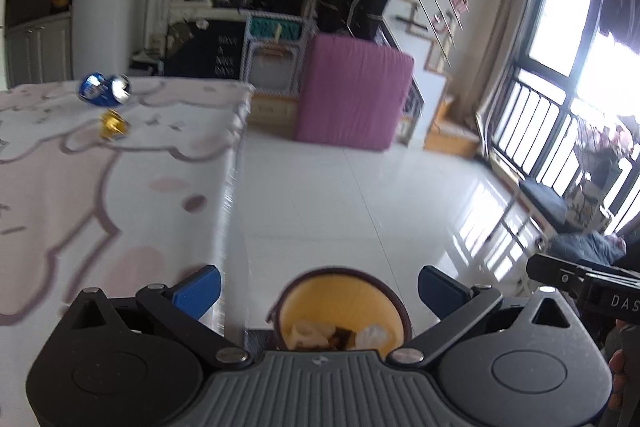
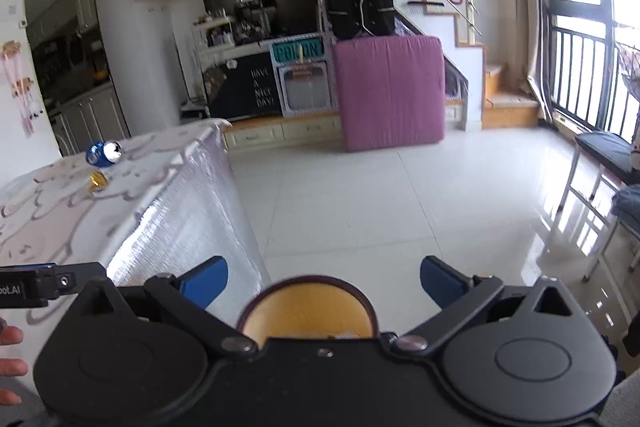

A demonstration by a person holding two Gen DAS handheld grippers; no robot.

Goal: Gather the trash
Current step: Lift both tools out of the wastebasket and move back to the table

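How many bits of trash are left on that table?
2 in view: a blue can lying on its side near the far edge, and a small gold wrapper just in front of it. More may lie out of frame.

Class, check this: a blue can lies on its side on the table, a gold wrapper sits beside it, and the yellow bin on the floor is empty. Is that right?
Not quite. The blue can and gold wrapper lie on the table as stated, but the yellow bin is not empty: the left wrist view shows crumpled trash inside it.
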